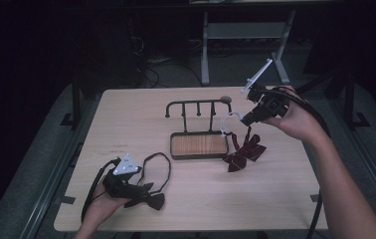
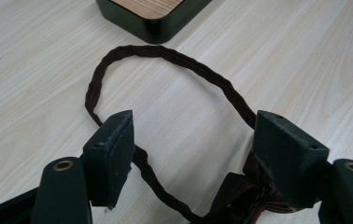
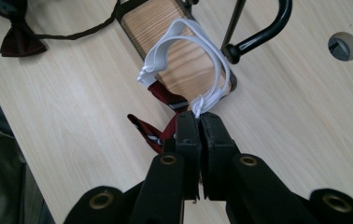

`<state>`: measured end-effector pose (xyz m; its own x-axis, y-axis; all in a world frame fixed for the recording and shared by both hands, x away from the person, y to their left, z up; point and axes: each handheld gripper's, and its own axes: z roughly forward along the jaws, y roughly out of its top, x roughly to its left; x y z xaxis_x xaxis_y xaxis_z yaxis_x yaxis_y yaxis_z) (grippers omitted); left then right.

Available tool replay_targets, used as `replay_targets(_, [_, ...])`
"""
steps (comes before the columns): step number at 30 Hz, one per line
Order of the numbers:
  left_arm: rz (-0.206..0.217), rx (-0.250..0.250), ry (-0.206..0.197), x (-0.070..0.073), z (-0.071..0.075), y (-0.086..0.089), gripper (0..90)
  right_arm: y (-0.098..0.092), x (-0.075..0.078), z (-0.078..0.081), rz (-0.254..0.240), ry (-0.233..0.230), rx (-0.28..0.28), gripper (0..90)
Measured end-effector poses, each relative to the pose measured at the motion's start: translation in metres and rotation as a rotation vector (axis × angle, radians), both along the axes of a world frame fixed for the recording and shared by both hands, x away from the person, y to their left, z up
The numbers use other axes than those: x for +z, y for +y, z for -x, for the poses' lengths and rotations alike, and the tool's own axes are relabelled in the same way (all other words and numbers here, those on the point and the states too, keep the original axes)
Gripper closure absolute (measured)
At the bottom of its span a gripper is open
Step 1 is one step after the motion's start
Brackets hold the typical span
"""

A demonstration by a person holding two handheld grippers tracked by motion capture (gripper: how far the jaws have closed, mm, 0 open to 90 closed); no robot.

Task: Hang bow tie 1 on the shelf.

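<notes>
A black rack (image 1: 198, 103) with a wooden base (image 1: 199, 144) stands mid-table. My right gripper (image 1: 245, 119) is raised beside its right end, shut on the white strap (image 3: 184, 46) of a dark red bow tie (image 1: 243, 152). The bow hangs down onto the table. In the right gripper view the jaws (image 3: 199, 116) pinch the strap's knot, with the rack's hook (image 3: 263, 32) beyond. Near the front left, my left gripper (image 1: 143, 188) stands open over a dark bow tie (image 1: 151, 199). Its strap loop (image 2: 165, 53) lies flat between the jaws (image 2: 193, 135), and the bow (image 2: 240, 196) sits by the right jaw.
A round cable hole (image 1: 225, 98) sits near the table's far edge, just behind the rack. A grey table frame (image 1: 245, 35) stands on the dark floor beyond. The light wooden tabletop (image 1: 255, 199) is bare at the front right.
</notes>
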<state>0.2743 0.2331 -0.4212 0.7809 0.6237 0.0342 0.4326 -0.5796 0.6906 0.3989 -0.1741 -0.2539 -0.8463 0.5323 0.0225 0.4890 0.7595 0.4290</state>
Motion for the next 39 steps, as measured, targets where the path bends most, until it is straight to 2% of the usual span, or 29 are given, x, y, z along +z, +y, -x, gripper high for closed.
replay_targets(8, [0.006,0.002,-0.001,0.001,0.001,0.0,29.9,0.002,0.003,-0.019,0.009,0.017,-0.03,86.9])
replay_targets(9, [0.006,0.001,-0.001,0.001,0.001,0.0,30.0,0.002,0.002,-0.025,0.016,0.019,-0.038,86.8])
replay_targets(17, [0.0,-0.006,0.003,0.0,0.0,0.0,30.0,0.0,-0.001,-0.04,0.014,0.029,-0.079,86.8])
replay_targets(25, [-0.004,-0.005,0.002,0.0,0.0,0.0,30.0,-0.002,-0.006,-0.048,0.024,0.033,-0.107,86.3])
replay_targets(31, [-0.002,-0.004,0.001,0.0,0.0,0.0,29.9,-0.005,-0.013,-0.054,0.01,0.047,-0.127,80.8])
replay_targets(35, [-0.003,-0.004,0.0,0.0,0.0,0.0,29.9,-0.007,-0.016,-0.053,0.005,0.054,-0.131,80.1])
replay_targets(39, [-0.003,-0.001,0.002,0.0,0.0,0.001,29.9,-0.009,-0.025,-0.047,-0.012,0.068,-0.111,77.1])
